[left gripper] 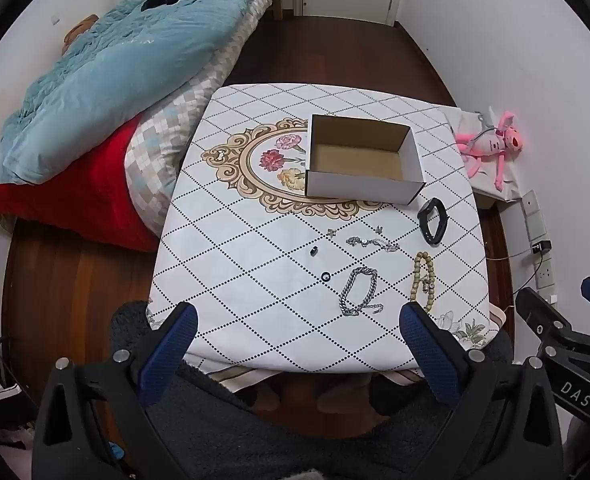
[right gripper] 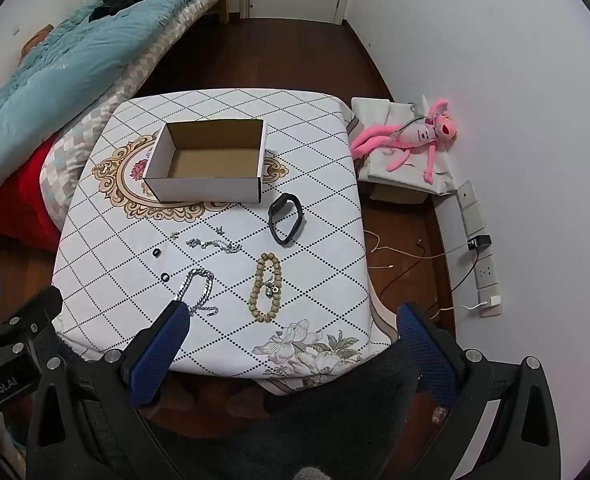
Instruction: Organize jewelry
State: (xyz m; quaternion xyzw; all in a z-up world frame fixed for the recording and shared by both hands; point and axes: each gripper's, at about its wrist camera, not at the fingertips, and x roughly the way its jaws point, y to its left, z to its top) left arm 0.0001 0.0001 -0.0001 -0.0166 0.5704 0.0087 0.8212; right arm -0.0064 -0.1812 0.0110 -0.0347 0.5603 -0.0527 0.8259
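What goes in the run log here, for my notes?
box empty | jewelry on table | left gripper open | right gripper open

Left gripper [left gripper: 297,312] hanging wide open above near table [left gripper: 255,160] edge; chain [left gripper: 358,292] lying just ahead of right finger, two rings [left gripper: 326,277] ahead between fingers, otherwise bare cloth there. Right gripper [right gripper: 291,314] hanging wide open too; beads [right gripper: 267,292] lying ahead between fingers, chain touching left fingertip in view. Box [right gripper: 207,172] standing well ahead, open top, blocking far centre. Band [right gripper: 285,218] sitting just right of box. Bed [left gripper: 95,80] crowding left side.
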